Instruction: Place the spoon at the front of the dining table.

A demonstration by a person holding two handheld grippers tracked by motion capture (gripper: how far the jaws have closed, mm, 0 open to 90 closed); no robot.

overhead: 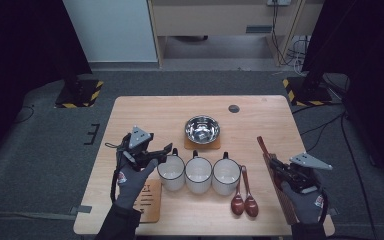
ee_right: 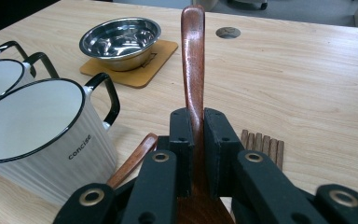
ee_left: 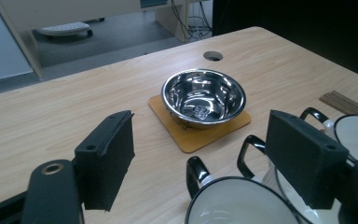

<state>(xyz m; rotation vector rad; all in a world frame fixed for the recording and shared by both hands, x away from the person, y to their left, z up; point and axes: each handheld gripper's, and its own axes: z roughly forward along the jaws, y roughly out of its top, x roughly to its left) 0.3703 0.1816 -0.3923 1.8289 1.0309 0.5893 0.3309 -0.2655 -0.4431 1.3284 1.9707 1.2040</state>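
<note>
Spoon [ee_right: 193, 60] clamped between the right gripper's [ee_right: 196, 122] jaws, handle pointing away over the table's [overhead: 260, 112] right side, beside a slatted mat [ee_right: 262, 142]. Left gripper [ee_left: 200, 158] hangs with jaws wide and empty over the leftmost of three mugs [overhead: 171, 172], near a steel bowl [overhead: 202, 129]. Likely next: seat the spoon in a mug; best lifted clear of the rim, lowered upright, released only once it rests inside.

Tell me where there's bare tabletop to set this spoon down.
Free: the far right of the table, between the steel bowl and the slat mat; also the far-left corner. Crowded: the near middle, with three mugs and two spoons.
</note>
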